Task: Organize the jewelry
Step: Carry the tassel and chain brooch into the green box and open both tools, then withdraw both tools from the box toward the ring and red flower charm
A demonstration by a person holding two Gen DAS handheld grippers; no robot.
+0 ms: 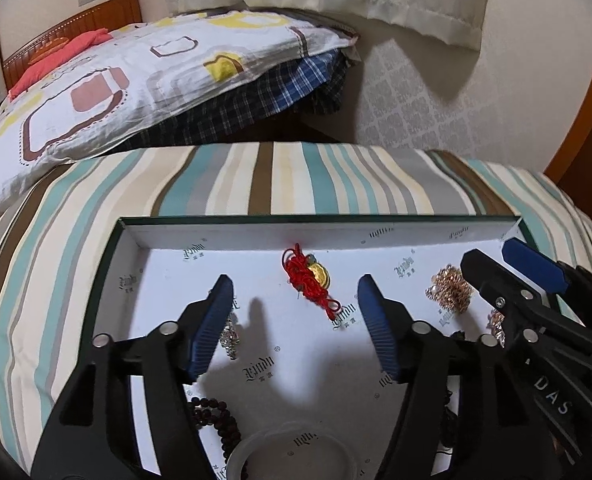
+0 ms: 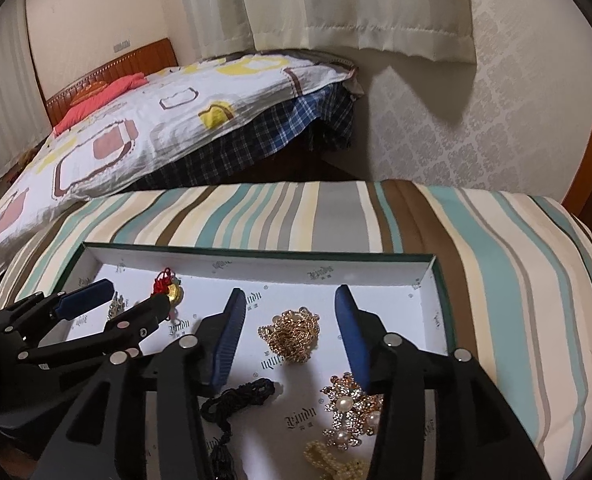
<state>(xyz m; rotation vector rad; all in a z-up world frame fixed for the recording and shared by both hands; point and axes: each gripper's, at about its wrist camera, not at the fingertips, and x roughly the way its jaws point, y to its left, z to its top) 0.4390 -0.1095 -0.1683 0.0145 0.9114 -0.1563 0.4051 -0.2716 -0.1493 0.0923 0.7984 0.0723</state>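
Inside tray (image 1: 376,236) walls, both grippers spread

Gold chain (image 2: 292,334), pearl brooch (image 2: 350,410) and red-corded charm (image 1: 310,276) lie apart in white tray (image 2: 256,266)

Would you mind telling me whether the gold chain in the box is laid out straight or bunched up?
Bunched up. The gold chain lies in a loose heap on the box floor, between the open right tool's fingers, untouched.

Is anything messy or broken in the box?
Nothing looks broken or spilled. The pieces just lie loose in the box: the gold chain in a heap, the red cord charm and black cord bunched up. Both grippers hover open, holding nothing.
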